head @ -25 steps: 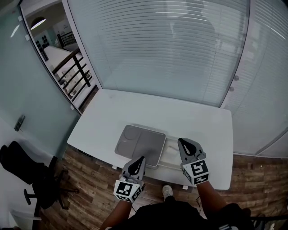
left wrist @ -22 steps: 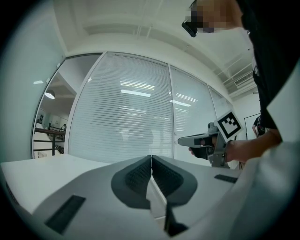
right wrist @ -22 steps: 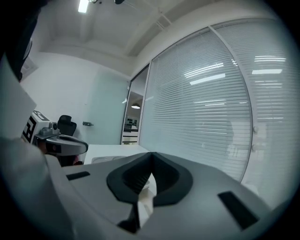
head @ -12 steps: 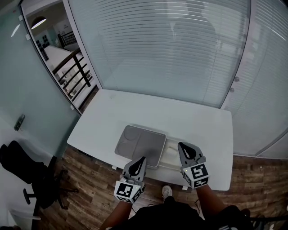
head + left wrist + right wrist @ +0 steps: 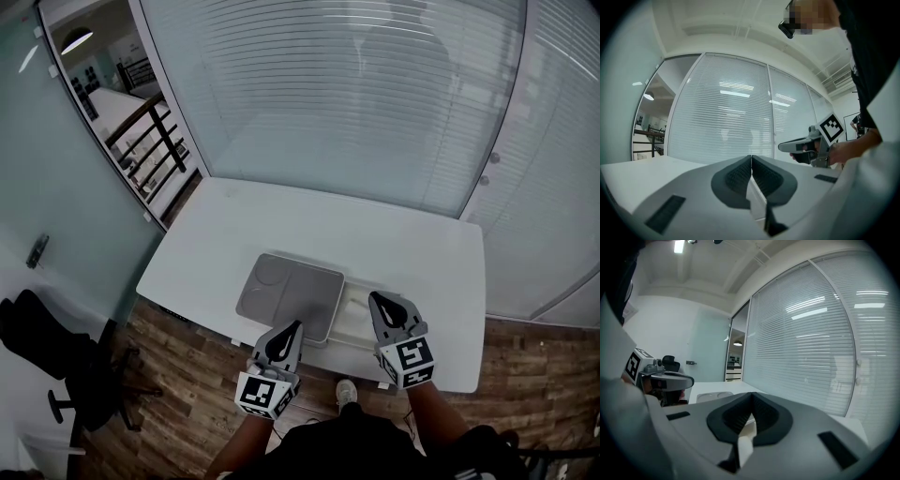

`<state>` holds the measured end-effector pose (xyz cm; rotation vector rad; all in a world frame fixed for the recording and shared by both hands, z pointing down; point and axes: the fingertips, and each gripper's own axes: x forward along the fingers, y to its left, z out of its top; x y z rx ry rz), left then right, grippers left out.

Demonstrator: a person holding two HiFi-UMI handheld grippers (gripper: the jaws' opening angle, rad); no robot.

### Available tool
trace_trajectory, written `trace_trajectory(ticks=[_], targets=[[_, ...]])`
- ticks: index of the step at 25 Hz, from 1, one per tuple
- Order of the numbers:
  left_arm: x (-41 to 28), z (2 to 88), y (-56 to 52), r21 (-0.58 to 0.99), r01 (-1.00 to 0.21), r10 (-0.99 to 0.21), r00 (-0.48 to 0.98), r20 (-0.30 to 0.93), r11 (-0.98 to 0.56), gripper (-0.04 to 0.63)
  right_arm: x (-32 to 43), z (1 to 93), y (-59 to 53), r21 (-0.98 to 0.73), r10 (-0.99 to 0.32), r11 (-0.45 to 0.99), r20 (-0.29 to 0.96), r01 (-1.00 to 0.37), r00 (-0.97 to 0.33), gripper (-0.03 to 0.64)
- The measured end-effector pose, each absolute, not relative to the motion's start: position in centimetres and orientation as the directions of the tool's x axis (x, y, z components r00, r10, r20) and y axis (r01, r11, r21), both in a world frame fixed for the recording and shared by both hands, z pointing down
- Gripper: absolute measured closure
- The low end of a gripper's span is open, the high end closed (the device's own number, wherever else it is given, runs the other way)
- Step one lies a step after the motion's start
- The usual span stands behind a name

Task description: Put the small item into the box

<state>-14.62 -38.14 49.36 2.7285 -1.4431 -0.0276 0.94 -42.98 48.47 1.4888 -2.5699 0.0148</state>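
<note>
While the head view looks down on the white table point(image 5: 394, 244), the grey box point(image 5: 289, 295) lies near its front edge, a white tray point(image 5: 354, 319) touching the box's right side. The left gripper point(image 5: 292, 327) hovers at the box's near edge, the right gripper point(image 5: 376, 300) right of the box by the tray. In the left gripper view, its jaws meet with nothing between them. In the right gripper view, its jaws are likewise pressed together and empty. The small item cannot be made out in any view.
</note>
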Motion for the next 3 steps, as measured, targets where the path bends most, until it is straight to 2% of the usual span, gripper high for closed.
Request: trace_trajectory(ticks=[3], targets=[[-14.28,49.1,-38.44,0.054,-0.823,-0.824,0.567,0.018,-0.565,0.583,0.88,48.61,-43.21,0.077,-0.858,0.506,0.154,-0.859,-0.491,0.614]])
